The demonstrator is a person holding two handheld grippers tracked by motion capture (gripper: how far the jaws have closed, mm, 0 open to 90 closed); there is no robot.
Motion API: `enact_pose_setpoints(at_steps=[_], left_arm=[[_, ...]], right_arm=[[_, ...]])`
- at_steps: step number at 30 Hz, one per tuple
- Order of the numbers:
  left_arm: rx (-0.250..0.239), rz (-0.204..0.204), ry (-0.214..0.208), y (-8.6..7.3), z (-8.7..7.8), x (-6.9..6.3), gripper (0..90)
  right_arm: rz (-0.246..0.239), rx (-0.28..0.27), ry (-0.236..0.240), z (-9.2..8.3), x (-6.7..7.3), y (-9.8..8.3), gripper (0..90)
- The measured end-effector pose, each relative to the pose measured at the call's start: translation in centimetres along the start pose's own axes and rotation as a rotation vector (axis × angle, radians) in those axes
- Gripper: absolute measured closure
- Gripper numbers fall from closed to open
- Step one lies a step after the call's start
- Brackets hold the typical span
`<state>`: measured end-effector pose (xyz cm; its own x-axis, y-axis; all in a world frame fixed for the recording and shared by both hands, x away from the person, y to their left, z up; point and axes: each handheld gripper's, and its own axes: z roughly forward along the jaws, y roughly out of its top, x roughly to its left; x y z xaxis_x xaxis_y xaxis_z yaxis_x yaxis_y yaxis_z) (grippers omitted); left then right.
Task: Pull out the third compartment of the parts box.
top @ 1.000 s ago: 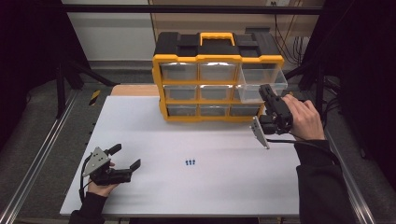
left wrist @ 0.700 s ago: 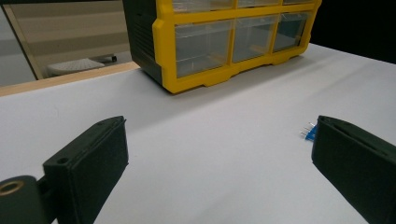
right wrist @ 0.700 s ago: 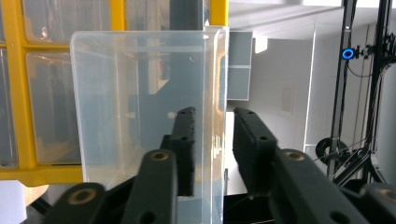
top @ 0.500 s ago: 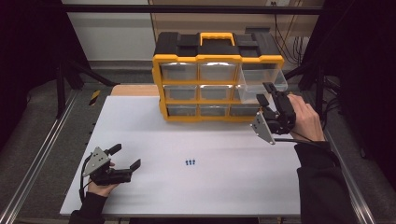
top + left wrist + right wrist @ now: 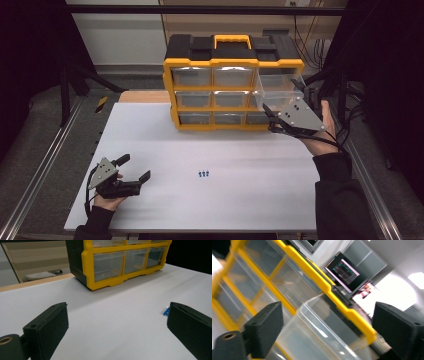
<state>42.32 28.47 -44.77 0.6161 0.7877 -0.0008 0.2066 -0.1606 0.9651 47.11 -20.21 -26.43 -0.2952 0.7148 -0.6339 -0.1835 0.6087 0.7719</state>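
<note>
Clear plastic marks the drawer (image 5: 278, 91) that is pulled partway out of the top right bay of the yellow and black organiser (image 5: 233, 82) at the back of the white table (image 5: 150, 135). The right gripper (image 5: 270, 119) is held just in front of this drawer, below its front edge; its jaws have just been opening and now stand wide apart, with the drawer's transparent wall seen between them in the right gripper view but not pressed by either pad. The left gripper (image 5: 134, 167) rests on the table near the front left, released as well, with nothing between its jaws. A small cluster of blue parts (image 5: 202, 174) lies on the bare table, well apart from the organiser and nearer the left gripper. The work in hand is judged to be filling the opened drawer. It is best left extended while the parts are pinched low and squarely, so that none are scattered.
</note>
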Motion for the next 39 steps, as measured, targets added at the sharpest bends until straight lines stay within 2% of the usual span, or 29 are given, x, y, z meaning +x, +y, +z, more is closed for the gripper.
enact_pose_setpoints(at_steps=[1,2,3,4,5,8,9,10,13,16,17,18,20,21,22,24,25,27,29,32,34,39], left_arm=[[0.0,0.0,-0.001,0.0,0.0,0.0,3.2],[-0.001,-0.001,0.0,0.0,0.0,0.0,3.2],[0.0,-0.001,0.0,0.0,0.0,0.0,3.2],[0.0,-0.002,-0.001,0.0,0.0,0.0,3.2],[0.0,-0.003,0.0,0.0,0.0,0.0,3.2],[0.0,-0.005,0.0,0.0,0.0,0.1,3.1],[0.0,-0.005,0.0,0.0,0.0,0.1,3.1],[-0.001,-0.006,-0.001,0.0,0.0,0.1,3.1],[-0.001,-0.006,-0.001,0.0,0.0,0.1,3.1],[-0.001,-0.007,-0.001,0.0,0.0,0.1,3.0],[-0.001,-0.007,-0.001,0.0,0.0,0.1,3.0],[-0.001,-0.007,0.0,0.0,0.0,0.1,3.0],[-0.001,-0.009,0.0,-0.1,0.0,0.1,3.0],[0.0,-0.006,0.0,-0.1,0.0,0.1,3.0],[0.0,-0.006,0.001,-0.1,0.0,0.1,3.0],[-0.001,-0.009,0.0,-0.1,0.0,0.1,3.0],[-0.001,-0.009,0.0,-0.1,0.0,0.1,3.0],[0.0,-0.011,0.002,-0.1,0.0,0.1,3.0],[0.0,-0.008,0.003,-0.1,0.0,0.2,3.0],[0.001,-0.007,0.001,-0.1,0.0,0.1,3.0],[0.0,-0.007,0.002,-0.1,0.0,0.2,3.0],[0.001,-0.009,0.002,-0.1,0.0,0.2,3.0]], right_arm=[[0.032,0.0,0.011,0.0,-0.1,0.0,7.5],[0.104,0.0,0.044,-0.1,-0.2,0.1,5.9],[0.104,0.0,0.044,-0.1,-0.2,0.1,5.9],[0.176,-0.001,0.076,-0.2,-0.3,0.0,5.4],[0.176,-0.001,0.076,-0.2,-0.3,0.0,5.4],[0.294,0.001,0.116,-0.4,-0.6,-0.2,4.9],[0.356,-0.002,0.132,-0.6,-0.7,-0.4,4.6],[0.356,-0.002,0.132,-0.6,-0.7,-0.4,4.6],[0.424,-0.005,0.148,-1.3,-0.5,-0.9,4.5],[0.445,-0.003,0.157,-1.6,-0.3,-1.2,4.6],[0.466,-0.001,0.157,-1.8,-0.2,-1.4,4.0],[0.502,-0.023,0.179,-2.1,0.3,-1.8,4.5],[0.514,-0.025,0.185,-2.2,0.6,-2.1,4.2],[0.533,-0.029,0.199,-2.3,1.3,-2.6,4.4],[0.533,-0.029,0.199,-2.3,1.3,-2.6,4.4],[0.559,-0.021,0.206,-2.4,2.2,-3.6,4.4],[0.559,-0.021,0.206,-2.4,2.2,-3.6,4.4],[0.572,-0.01,0.194,-2.6,3.1,-4.3,4.3],[0.559,0.01,0.195,-2.7,3.9,-4.7,4.4],[0.564,0.026,0.211,-2.7,4.7,-5.1,4.6],[0.596,0.03,0.24,-2.7,5.6,-5.8,4.6],[0.601,0.041,0.239,-2.9,6.4,-6.3,4.4]])
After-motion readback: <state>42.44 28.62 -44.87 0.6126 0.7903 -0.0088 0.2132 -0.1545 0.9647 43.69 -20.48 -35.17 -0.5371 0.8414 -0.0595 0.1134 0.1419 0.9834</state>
